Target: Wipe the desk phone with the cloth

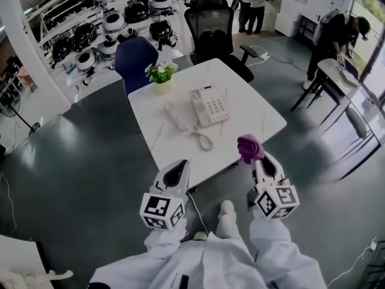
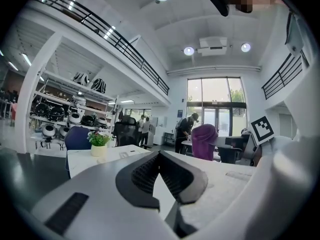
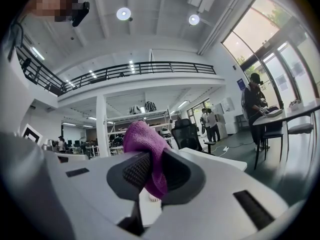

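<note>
Cloth (image 3: 145,139), purple and bunched, sits clamped between the jaws of the right gripper (image 1: 257,161), with its bulk standing up past the tips. The left gripper (image 1: 178,170) carries nothing, and its jaws are drawn together at the tips. Both tools hang side by side at the near edge of the white table (image 1: 258,110). The desk phone (image 1: 209,106) lies ahead of them, well beyond the tips and apart from the cloth. Its handset (image 1: 176,115) lies off the base, straight ahead of the left gripper, with the coiled cord (image 1: 203,138) nearer the jaws. A potted plant (image 1: 161,77) stands farther off, beyond the handset.
</note>
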